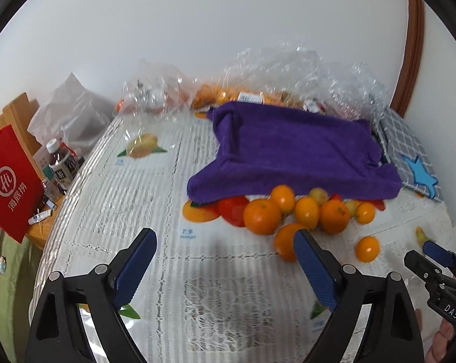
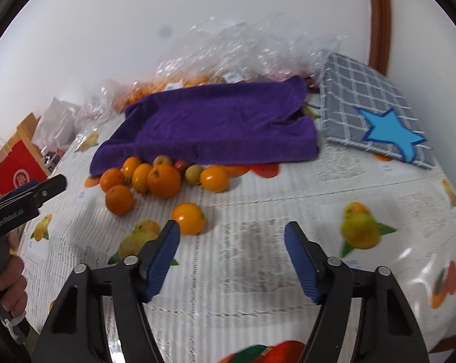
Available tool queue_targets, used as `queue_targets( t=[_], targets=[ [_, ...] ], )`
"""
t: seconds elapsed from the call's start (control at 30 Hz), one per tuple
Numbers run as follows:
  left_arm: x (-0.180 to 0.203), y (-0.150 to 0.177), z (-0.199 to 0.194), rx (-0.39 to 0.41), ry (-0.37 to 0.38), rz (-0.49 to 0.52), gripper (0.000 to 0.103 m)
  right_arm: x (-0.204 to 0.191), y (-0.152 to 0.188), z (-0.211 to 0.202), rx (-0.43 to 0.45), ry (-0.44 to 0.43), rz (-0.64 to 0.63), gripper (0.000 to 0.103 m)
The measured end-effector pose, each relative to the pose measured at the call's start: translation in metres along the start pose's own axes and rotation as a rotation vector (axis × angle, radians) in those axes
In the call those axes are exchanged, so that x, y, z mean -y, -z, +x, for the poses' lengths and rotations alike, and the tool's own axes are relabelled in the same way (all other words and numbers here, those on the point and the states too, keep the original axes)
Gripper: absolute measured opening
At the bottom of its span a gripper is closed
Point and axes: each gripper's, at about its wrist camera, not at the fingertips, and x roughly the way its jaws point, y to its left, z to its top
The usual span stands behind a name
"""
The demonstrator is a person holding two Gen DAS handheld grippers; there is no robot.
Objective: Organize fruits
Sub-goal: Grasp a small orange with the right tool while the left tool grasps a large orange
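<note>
A heap of oranges and small yellow-green fruits (image 1: 291,208) (image 2: 155,178) lies on the fruit-print tablecloth at the front edge of a purple towel (image 1: 288,151) (image 2: 209,124). One lone orange (image 2: 188,217) (image 1: 367,248) sits nearer, just outside the left fingertip of my right gripper (image 2: 232,225), which is open with only tablecloth between its pads. My left gripper (image 1: 225,233) is open and holds nothing. Its right finger covers part of an orange (image 1: 284,240) at the heap's near side.
Crumpled clear plastic bags (image 1: 288,69) with more fruit lie behind the towel by the wall. A grey checked box with a blue star (image 2: 373,106) sits at the right. A red paper bag (image 1: 10,181) and bottles (image 1: 61,163) stand off the table's left edge.
</note>
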Motion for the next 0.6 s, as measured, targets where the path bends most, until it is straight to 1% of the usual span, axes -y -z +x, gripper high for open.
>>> queue_targets(
  t=[0.1,0.17,0.3,0.37,0.47,0.53,0.6],
  targets=[
    [-0.008,0.002,0.011,-0.021,0.006,-0.016,0.090,-0.008,0.003,0.012,-0.015,-0.037,-0.014,0.058],
    [-0.012,0.003,0.017,-0.029,-0.001,-0.017,0.090,-0.016,0.004,0.021,-0.018,-0.066,-0.036,0.057],
    [-0.019,0.006,0.022,-0.027,0.012,-0.012,0.090,-0.032,0.000,0.042,-0.045,-0.081,-0.097,0.051],
    [-0.022,0.007,0.024,-0.027,0.021,-0.017,0.090,-0.035,0.000,0.052,-0.070,-0.079,-0.098,0.049],
    [-0.024,0.009,0.029,-0.036,0.037,-0.027,0.090,-0.030,0.001,0.066,-0.117,-0.109,-0.066,0.042],
    [-0.022,0.010,0.033,-0.044,0.057,-0.031,0.090,-0.029,0.001,0.064,-0.088,-0.094,-0.071,0.036],
    [-0.018,0.010,0.037,-0.050,0.090,-0.031,0.090,-0.027,0.002,0.065,-0.084,-0.100,-0.078,0.035]
  ],
)
